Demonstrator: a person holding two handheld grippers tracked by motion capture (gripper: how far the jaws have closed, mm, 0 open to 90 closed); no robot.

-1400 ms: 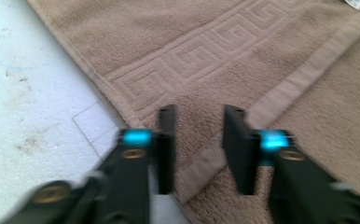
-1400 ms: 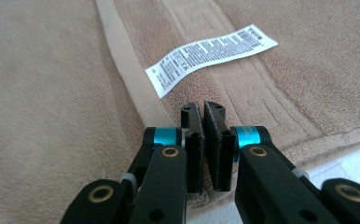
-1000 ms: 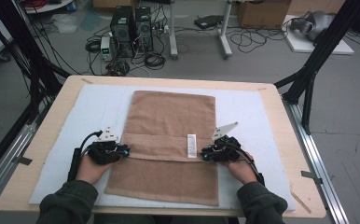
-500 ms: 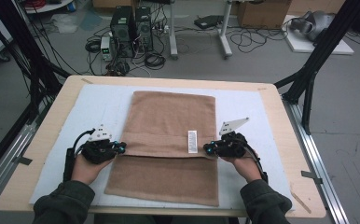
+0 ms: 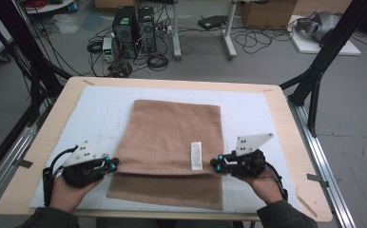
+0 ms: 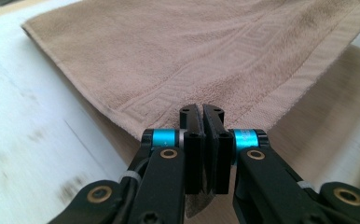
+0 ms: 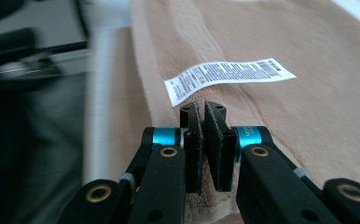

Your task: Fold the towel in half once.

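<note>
Two claws grip one brown towel [image 5: 172, 142], which lies at the middle of the white-covered tabletop [image 5: 101, 109] with its near part folded over onto itself. The left claw [image 5: 112, 164], at about eight o'clock from the towel's centre, is clenched on the fold's left edge, and in the left gripper view [image 6: 202, 114] the cloth is pinched between the pressed-together jaws. The right claw [image 5: 216, 164], at about four o'clock, is likewise clenched on the fold's right edge, just beside the white care label [image 5: 197, 155], which the right gripper view [image 7: 205, 112] shows lying on the towel right beyond the jaws.
</note>
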